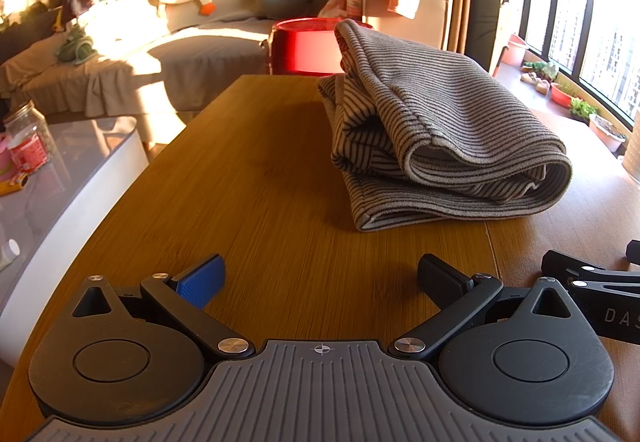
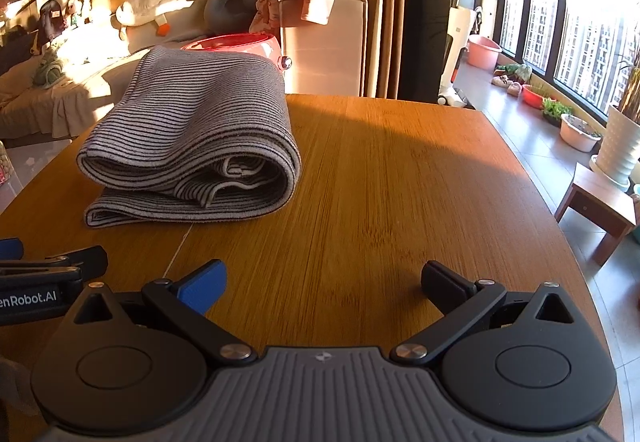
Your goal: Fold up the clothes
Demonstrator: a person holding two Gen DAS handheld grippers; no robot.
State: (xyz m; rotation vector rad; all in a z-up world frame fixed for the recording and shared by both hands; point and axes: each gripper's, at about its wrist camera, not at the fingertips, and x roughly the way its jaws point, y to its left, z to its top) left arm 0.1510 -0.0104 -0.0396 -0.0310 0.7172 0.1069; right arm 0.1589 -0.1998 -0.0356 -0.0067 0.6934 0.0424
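Garment [image 1: 436,130] lies folded on table [image 1: 260,178], long axis running away from you. Your left gripper [image 1: 320,278] and right gripper [image 2: 324,284]: jaws spread wide, empty, short of garment.

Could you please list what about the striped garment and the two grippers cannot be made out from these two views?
- Garment: its type and inner layers are hidden by its own folds in both views.
- Garment's far edge: hidden behind its own bulk.
- Right gripper: jaws open; in the left wrist view it is cut off by the right edge.
- Left gripper: jaws open; in the right wrist view it is cut off by the left edge.
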